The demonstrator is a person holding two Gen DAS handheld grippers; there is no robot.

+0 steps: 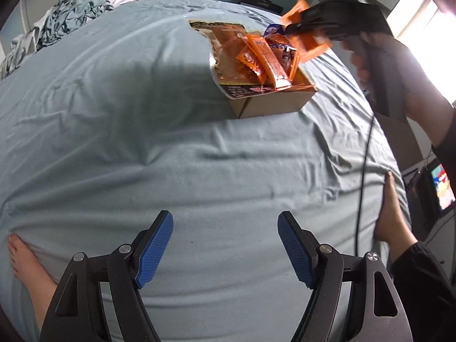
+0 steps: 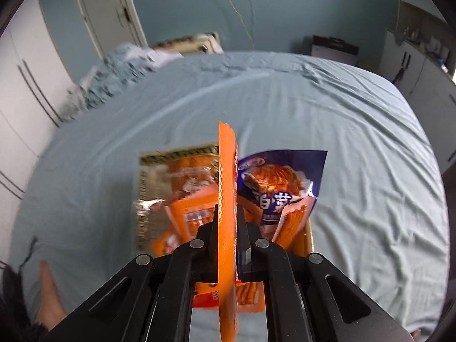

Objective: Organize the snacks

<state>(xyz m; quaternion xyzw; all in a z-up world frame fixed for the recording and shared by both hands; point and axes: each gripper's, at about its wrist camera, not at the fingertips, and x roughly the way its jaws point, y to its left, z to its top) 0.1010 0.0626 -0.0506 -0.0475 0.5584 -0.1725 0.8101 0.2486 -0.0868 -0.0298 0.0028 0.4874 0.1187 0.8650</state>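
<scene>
You had the right gripper [image 2: 228, 228] clamped on an orange packet [image 2: 227, 188], held above the snack-filled box [image 1: 273, 102] on the bed [image 1: 142, 156]. Left gripper [image 1: 225, 245] spread, empty. Step: packing the box; next, probably lower and release inside.

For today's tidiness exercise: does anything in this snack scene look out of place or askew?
Yes. The cardboard box is overstuffed: orange packets jut out at angles, and a large bag hangs over its edge onto the bed sheet.
</scene>
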